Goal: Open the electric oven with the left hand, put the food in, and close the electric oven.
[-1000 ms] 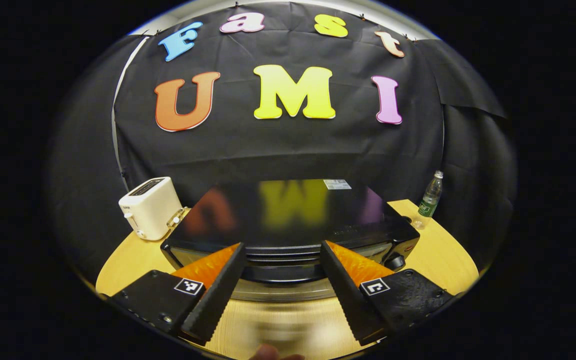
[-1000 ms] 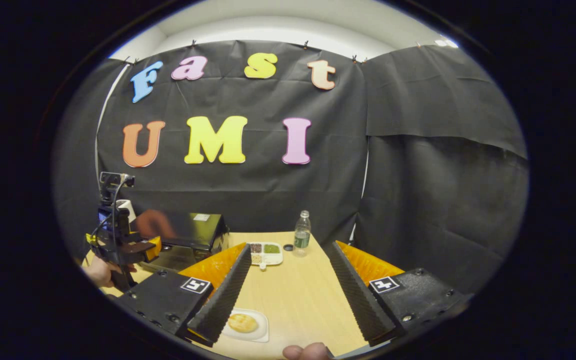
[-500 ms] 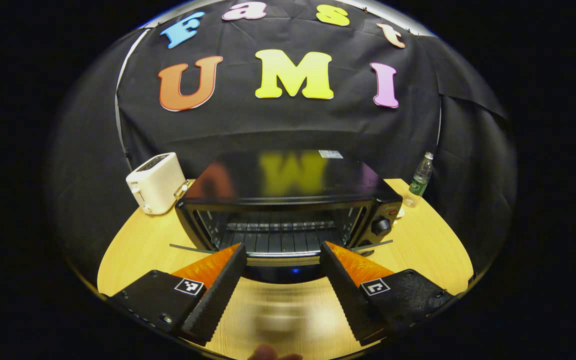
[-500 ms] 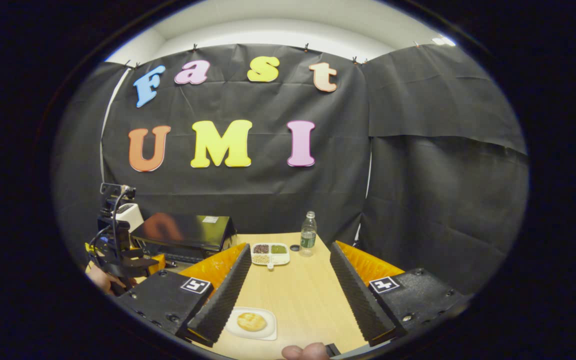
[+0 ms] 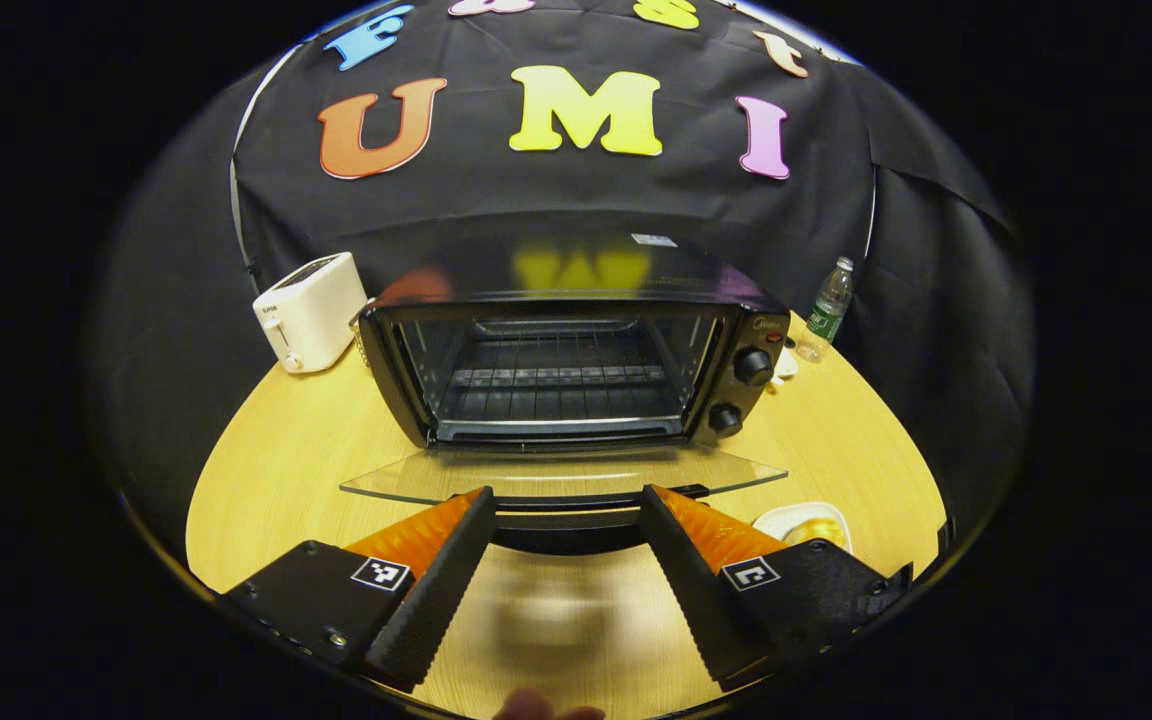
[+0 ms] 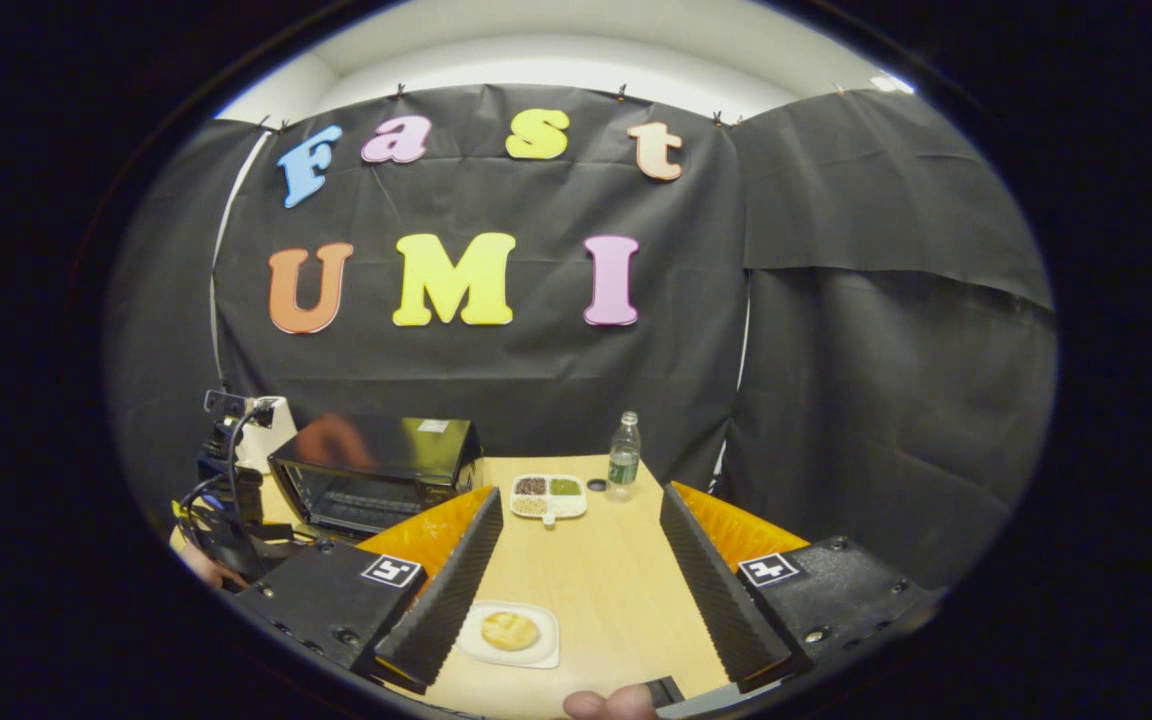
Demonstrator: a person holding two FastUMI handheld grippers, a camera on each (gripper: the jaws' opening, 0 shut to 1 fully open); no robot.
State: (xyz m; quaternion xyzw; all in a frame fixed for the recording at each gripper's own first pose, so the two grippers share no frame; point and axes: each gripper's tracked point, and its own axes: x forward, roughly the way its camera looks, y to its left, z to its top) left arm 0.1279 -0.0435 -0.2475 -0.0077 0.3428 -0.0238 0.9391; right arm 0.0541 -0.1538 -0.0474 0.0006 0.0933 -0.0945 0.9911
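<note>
Pale wooden bench (image 5: 286,470) spreads before black cloth walls. At the bottom of the left gripper view, the left tongs (image 5: 566,570) stand released, fingers spread on either side of the black handle of the black electric oven's (image 5: 576,350) lowered glass door (image 5: 556,475). Right tongs (image 6: 581,580) gape too, at the right gripper view's bottom; a round golden bun on a white plate (image 6: 511,632) sits between their fingers, lower centre.
</note>
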